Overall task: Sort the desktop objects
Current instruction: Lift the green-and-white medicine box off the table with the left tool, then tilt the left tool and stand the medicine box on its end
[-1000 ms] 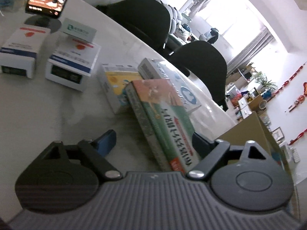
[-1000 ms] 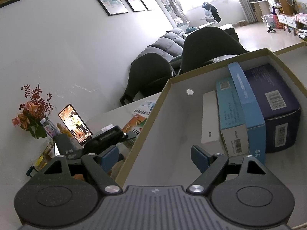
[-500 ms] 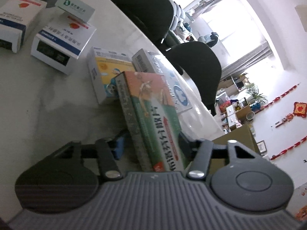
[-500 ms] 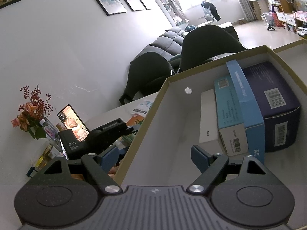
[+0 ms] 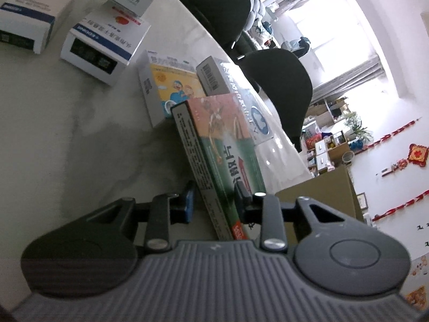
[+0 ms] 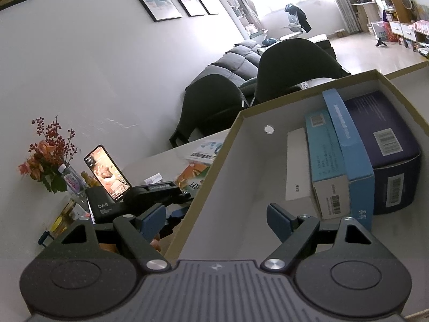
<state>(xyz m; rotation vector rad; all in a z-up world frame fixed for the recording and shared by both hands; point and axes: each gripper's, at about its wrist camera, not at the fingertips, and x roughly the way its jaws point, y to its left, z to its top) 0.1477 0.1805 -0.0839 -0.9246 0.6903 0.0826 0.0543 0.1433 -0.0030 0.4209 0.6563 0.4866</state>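
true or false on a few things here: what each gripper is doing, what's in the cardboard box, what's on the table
1. The left gripper is shut on the green and orange box. True.
2. The right gripper holds a blue box. False: its jaws are open and hold nothing, straddling the cardboard box wall.
3. The cardboard box is empty. False: a dark navy box and light blue boxes stand inside.
4. A phone with a lit screen stands near the flowers. True.

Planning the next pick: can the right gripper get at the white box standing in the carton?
Probably yes: the right gripper is open, the carton is open-topped, and the white box has bare floor beside it.
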